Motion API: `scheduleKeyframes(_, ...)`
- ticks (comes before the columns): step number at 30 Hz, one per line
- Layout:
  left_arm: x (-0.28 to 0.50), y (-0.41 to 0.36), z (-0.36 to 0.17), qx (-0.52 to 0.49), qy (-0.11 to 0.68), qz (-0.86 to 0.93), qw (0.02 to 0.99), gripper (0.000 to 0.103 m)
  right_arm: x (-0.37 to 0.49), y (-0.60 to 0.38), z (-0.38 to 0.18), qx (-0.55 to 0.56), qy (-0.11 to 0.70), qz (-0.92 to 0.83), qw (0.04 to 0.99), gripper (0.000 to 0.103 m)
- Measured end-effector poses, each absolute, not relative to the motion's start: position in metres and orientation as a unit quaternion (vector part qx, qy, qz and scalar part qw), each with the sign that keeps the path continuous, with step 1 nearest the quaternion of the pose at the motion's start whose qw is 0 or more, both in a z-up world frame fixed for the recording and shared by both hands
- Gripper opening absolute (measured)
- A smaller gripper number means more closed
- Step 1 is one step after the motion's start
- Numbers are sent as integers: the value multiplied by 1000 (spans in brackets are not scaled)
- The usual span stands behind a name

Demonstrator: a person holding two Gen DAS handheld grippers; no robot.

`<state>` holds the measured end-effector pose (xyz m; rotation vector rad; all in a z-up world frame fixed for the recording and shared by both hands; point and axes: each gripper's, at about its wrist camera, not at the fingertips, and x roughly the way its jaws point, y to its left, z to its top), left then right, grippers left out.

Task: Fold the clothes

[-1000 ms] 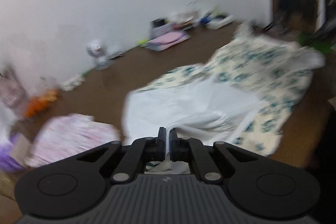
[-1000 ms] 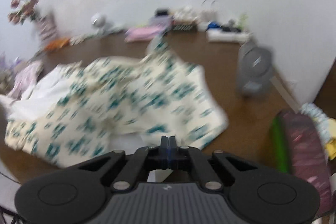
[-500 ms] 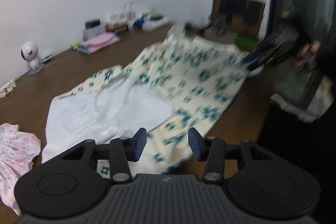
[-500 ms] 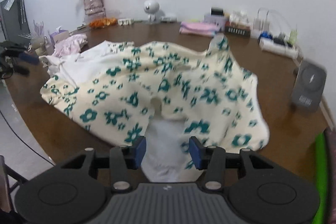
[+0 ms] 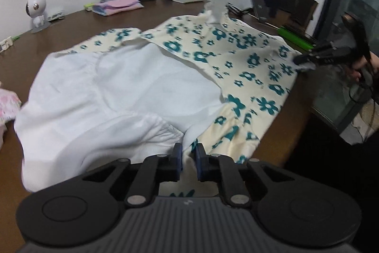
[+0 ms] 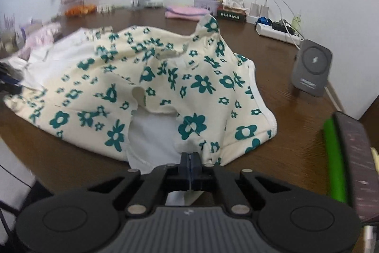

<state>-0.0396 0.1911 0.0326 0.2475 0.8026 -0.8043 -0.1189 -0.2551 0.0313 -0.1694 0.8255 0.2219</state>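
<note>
A cream garment with a teal flower print (image 6: 165, 87), its white lining (image 5: 123, 91) turned out on one side, is spread across the brown table (image 6: 284, 153), with the right gripper (image 6: 190, 160) clamped fully shut on the white hem at the near edge. The left gripper (image 5: 188, 155) is seen with its jaws drawn close but a narrow gap left between them, cloth lying in that gap; whether it is pinched cannot be told. A dark box with a light-lettered label (image 6: 231, 15) and a grey stand with a lightning mark (image 6: 311, 68) are noted, the lettering on both being too small to read.
</note>
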Motion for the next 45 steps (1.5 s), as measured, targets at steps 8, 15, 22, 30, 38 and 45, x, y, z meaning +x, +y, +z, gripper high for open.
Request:
scheduleKeyframes(8,-55,206,79,57,314,-385,866,42,-128,-256,74,-80,355,203,909,50)
scheduleKeyframes(15,47,162,128,159,278,-263,910,73,-18,-234,89,-144,291,137,936,46)
scheduleKeyframes(22,174,93,100,210,326,-326,862,73,68,-262,81,-60,346,132,927,43)
scheduleKeyframes(30,227,103,50,193,427,-348,812,11,88,-254,46,-65,375,137,914,3)
scheduleKeyframes(38,175,153,74,101,357,-214,903,6,73,-257,61,-95,295,54,949,1)
scheduleKeyframes(45,151,168,61,171,347,-168,907,13,38,-243,42,-226,290,21,930,3)
